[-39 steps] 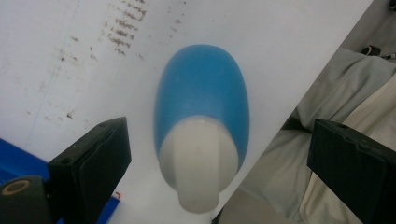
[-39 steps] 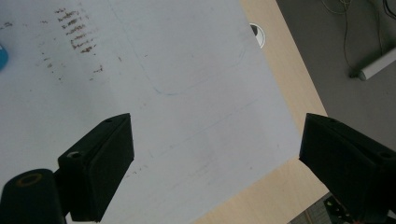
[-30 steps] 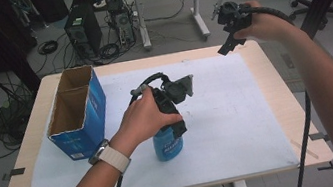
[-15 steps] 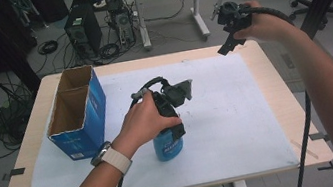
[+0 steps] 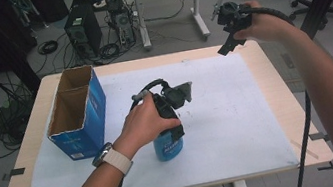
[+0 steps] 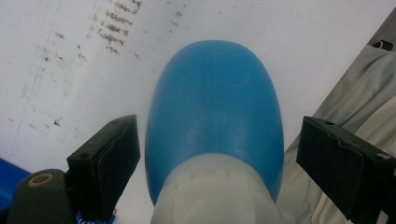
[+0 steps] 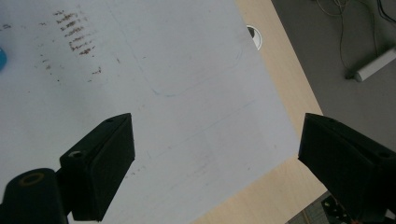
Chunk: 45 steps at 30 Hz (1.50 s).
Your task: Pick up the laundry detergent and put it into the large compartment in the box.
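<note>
The blue spray bottle (image 5: 168, 145) stands upright on the white paper sheet (image 5: 238, 112) that covers the worktop (image 5: 279, 80), near its front middle; the left hand-held gripper (image 5: 171, 123) is poised over it from above, and in the left gripper view its jaws stand wide apart on either side of the bottle's blue body (image 6: 215, 112), touching neither side, which suggests a grasp lined up but not yet closed; the right hand-held gripper (image 5: 227, 43) is held high over the far right corner, jaws spread and empty, probably parked out of the way; an open blue cardboard box (image 5: 79, 112) stands at the left, possibly the bottle's destination.
</note>
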Tool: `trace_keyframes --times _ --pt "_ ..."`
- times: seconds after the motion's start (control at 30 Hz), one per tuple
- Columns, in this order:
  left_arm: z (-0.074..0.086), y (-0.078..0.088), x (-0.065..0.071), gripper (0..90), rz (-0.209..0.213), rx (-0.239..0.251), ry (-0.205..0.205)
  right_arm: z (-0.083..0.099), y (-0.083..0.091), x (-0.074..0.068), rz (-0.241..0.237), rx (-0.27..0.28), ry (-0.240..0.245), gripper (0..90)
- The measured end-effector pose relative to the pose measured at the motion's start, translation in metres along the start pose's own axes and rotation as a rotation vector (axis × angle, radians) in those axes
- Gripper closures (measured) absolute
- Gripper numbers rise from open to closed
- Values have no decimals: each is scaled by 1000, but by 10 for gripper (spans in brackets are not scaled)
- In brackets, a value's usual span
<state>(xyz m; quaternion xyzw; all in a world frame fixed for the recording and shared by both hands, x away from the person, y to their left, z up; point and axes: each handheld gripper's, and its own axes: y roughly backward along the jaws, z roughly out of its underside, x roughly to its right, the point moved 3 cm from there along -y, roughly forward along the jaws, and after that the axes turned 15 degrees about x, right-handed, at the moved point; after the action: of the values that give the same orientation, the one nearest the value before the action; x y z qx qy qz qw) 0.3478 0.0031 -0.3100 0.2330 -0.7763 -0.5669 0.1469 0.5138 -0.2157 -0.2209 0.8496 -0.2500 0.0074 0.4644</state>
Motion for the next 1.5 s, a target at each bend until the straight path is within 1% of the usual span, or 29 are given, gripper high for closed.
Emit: trace_keyframes --times 0.43,0.47,0.5,0.53,0.73,0.83,1.1,1.2,1.27,1.47,1.5 --pt "2 -3 -1 206 6 -5 10 0 2 0 4 -3 -1 107" --pt "2 -3 -1 217 5 -6 5 0 2 0 4 -3 0 107" --pt "2 -3 -1 217 14 -17 -6 0 2 0 4 -3 0 107" --pt "2 -3 -1 239 13 -11 0 0 2 0 4 -1 0 107" --pt "2 -3 -2 272 9 -11 -7 -1 1 0 2 -1 4 107" --pt "3 -2 -3 291 12 -4 -1 -1 1 -1 3 -6 2 107" --pt "2 -2 -4 325 15 0 -4 -1 0 -2 2 -4 2 107" --pt "3 -2 -5 354 14 -1 -3 -1 0 -2 1 -2 7 107" --pt "3 -2 -5 358 23 -4 2 0 0 -2 2 -6 9 107" --pt "3 -2 -6 370 22 -1 -5 1 1 -2 4 -5 2 107" --pt "3 -2 -5 370 22 2 -1 1 2 -2 4 -5 2 107"
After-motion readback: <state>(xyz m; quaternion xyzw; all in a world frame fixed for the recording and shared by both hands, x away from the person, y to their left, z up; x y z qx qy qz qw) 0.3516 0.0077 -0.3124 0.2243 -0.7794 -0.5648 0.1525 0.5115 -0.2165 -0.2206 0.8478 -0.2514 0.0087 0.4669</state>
